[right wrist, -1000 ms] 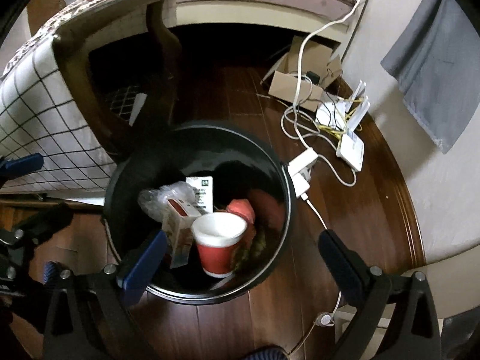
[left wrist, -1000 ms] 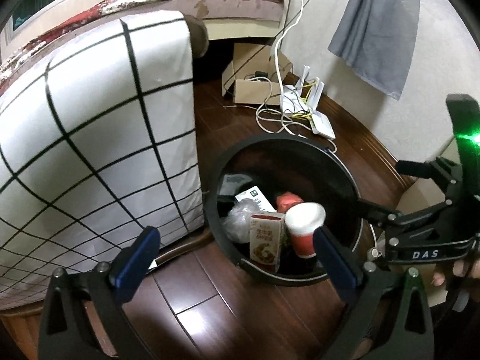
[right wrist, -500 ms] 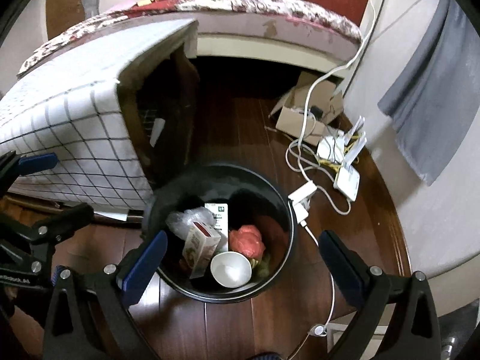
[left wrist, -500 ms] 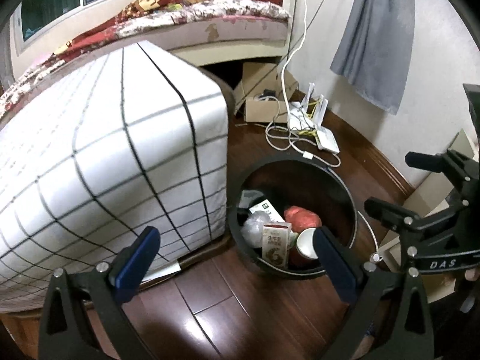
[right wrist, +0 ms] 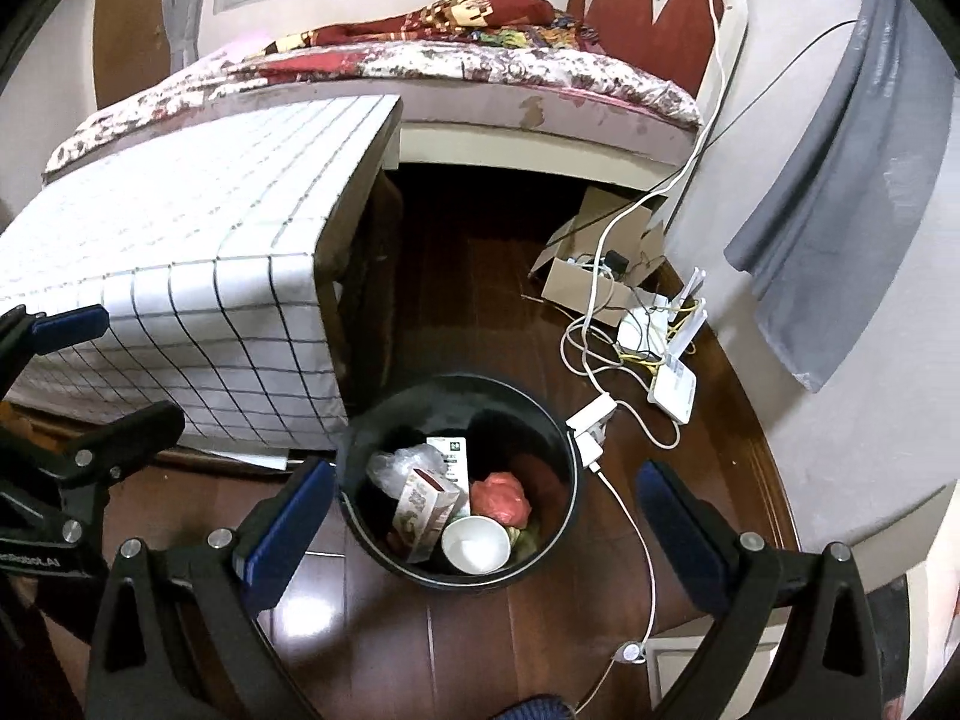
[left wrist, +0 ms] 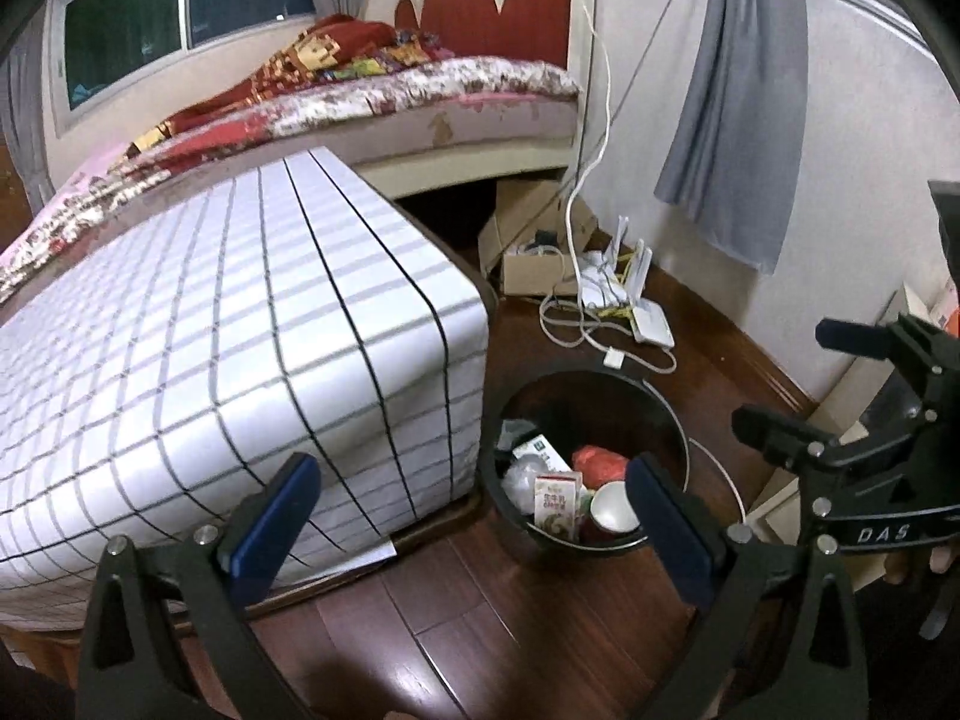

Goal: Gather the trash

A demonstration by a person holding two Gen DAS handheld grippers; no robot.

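A black round trash bin [left wrist: 666,420] [right wrist: 558,444] stands on the dark wood floor beside a low table. Inside lie a red paper cup [left wrist: 612,509] [right wrist: 476,545], a small carton [left wrist: 558,507] [right wrist: 423,507], a crumpled clear plastic bag [right wrist: 399,465], a red wad [right wrist: 501,498] and a white card [right wrist: 455,459]. My left gripper [left wrist: 474,516] is open and empty, high above the bin's near side. My right gripper [right wrist: 480,519] is open and empty, above the bin. Each gripper shows at the edge of the other's view.
A low table under a white checked cloth [left wrist: 240,360] [right wrist: 180,276] stands left of the bin. A bed [left wrist: 420,96] lies behind. A cardboard box [right wrist: 600,276], white routers [right wrist: 672,372] and cables [right wrist: 606,414] lie on the floor to the right. A grey cloth [right wrist: 828,210] hangs on the wall.
Both grippers have risen and drawn back from the bin, which now looks smaller and lower in both views. Both stayed open and empty. The trash in the bin has not moved.
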